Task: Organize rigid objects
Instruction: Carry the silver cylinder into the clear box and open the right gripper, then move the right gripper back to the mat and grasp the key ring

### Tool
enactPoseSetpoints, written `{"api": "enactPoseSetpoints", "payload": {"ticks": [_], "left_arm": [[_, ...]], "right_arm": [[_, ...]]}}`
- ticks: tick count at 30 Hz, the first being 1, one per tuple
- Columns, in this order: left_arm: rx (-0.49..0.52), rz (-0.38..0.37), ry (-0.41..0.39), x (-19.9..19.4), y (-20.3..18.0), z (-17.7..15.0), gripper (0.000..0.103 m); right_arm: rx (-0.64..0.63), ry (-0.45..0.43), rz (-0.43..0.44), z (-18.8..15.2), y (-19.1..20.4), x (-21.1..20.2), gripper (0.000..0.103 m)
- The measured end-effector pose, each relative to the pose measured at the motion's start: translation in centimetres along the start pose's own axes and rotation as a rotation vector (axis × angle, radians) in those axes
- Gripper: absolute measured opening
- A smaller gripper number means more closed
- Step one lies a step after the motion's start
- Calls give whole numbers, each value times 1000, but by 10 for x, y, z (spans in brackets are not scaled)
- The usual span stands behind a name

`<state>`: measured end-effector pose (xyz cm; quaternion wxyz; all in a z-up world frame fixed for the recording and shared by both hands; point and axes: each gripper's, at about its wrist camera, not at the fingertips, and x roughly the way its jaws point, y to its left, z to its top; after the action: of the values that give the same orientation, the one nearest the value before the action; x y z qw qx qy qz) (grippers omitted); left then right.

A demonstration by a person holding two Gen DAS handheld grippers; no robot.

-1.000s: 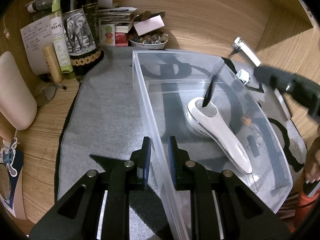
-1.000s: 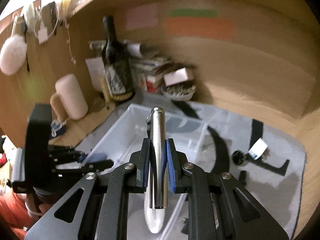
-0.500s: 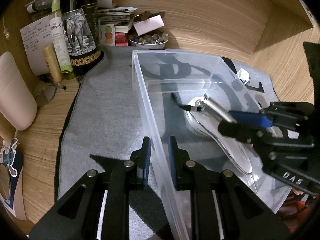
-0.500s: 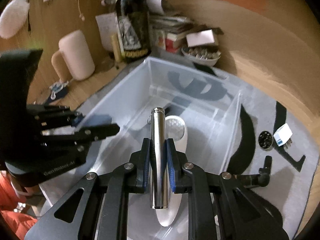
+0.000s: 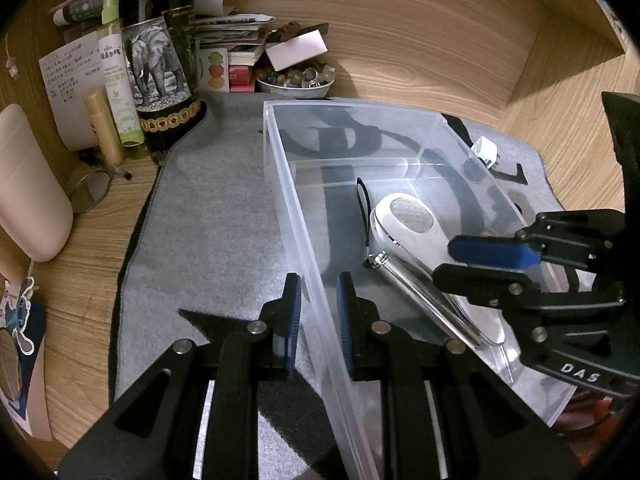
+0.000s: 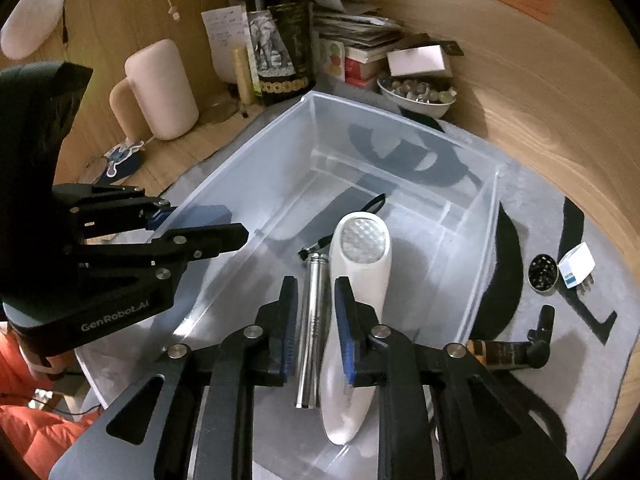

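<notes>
Right tongs point(image 6: 316, 312): spread open at the lower centre of the right wrist frame, over the box interior; nothing is pinched. The metal cylinder is seen between the two fingers but below them, untouched as far as can be told.
Left tongs point(image 5: 318, 312): spread, set astride the long wall of the box at the lower centre of the left wrist frame, one finger outside and one inside; contact with the wall cannot be told.
Metal cylinder point(image 6: 310, 332): laid on the box floor, lengthwise just beside the white device, with a black strap point(image 6: 374, 206) trailing from its far end.
White device point(image 6: 358, 292): laid flat in the box, its mesh-faced head turned toward the far wall.
Clear plastic box point(image 6: 476, 264): placed on a grey mat point(image 5: 216, 216), with an inner divider seen near the far end.
Outside the box, right of frame: a white plug point(image 6: 576, 266), a small round tin point(image 6: 543, 273) and a brown tube point(image 6: 496, 353) are spread on the mat.
Counter point(image 5: 84, 248): wooden; a dark bottle point(image 5: 160, 52) with an elephant label and a bowl of stones point(image 5: 296, 80) are kept at the upper left.
</notes>
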<state>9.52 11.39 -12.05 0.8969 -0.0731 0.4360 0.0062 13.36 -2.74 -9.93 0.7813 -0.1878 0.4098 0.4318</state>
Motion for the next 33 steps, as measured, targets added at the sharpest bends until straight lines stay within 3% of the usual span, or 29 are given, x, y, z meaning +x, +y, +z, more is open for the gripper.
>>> {"api": "enactPoseSetpoints", "payload": {"ticks": [5, 8, 17, 24, 33], "left_arm": [[0, 1, 0, 0, 0, 0, 18], [1, 2, 0, 0, -1, 0, 18], [4, 2, 0, 1, -2, 0, 17], [5, 2, 0, 1, -2, -1, 18], [8, 4, 0, 0, -2, -1, 18]], "right_arm": [[17, -56, -22, 2, -5, -16, 32], [35, -116, -57, 4, -10, -34, 49], [124, -254, -221, -6, -43, -87, 80], [230, -233, -299, -37, -81, -100, 80], [300, -89, -277, -78, -101, -56, 80]]}}
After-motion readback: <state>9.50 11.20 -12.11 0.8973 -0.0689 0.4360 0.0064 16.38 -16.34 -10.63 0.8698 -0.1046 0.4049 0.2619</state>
